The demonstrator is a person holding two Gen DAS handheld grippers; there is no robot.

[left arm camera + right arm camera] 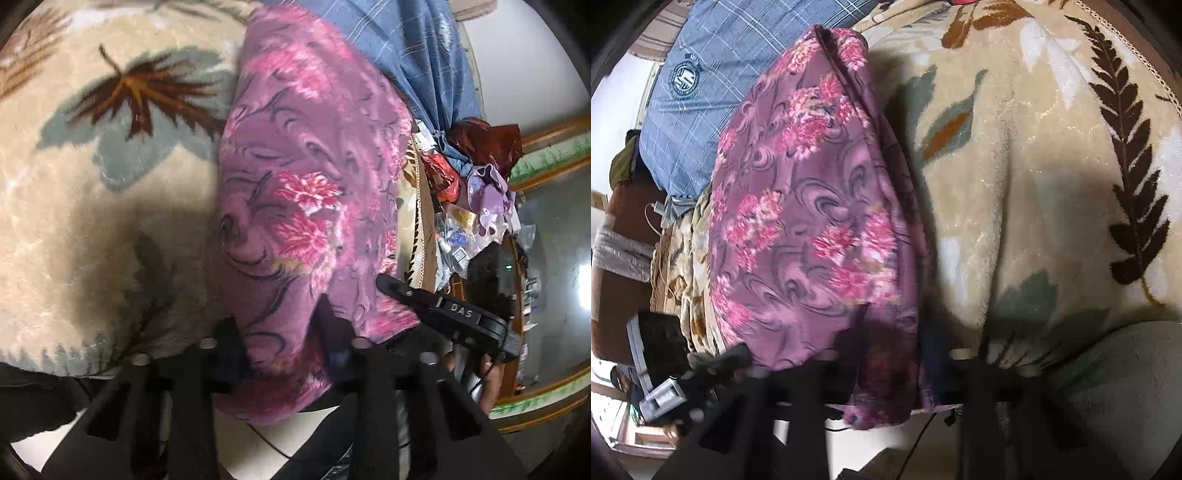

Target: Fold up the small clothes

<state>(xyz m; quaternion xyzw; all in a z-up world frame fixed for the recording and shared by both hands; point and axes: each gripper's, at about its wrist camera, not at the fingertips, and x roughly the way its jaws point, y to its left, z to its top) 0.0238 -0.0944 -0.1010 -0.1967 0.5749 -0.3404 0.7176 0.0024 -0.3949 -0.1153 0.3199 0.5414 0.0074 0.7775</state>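
Purple floral garment (303,206) lies in a long strip on the cream leaf-patterned blanket (92,206), just beside a blue checked cloth (417,51). Both grippers pinch its near edge: left gripper (284,369) and right gripper (890,373) each clamp a fold.

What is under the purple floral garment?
The purple floral garment lies on the cream leaf-patterned blanket; its far end overlaps a blue checked cloth. Anything beneath is covered.

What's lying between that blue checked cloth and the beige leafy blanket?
The purple floral garment lies between the blue checked cloth and the bare beige blanket, clearest in the right wrist view.
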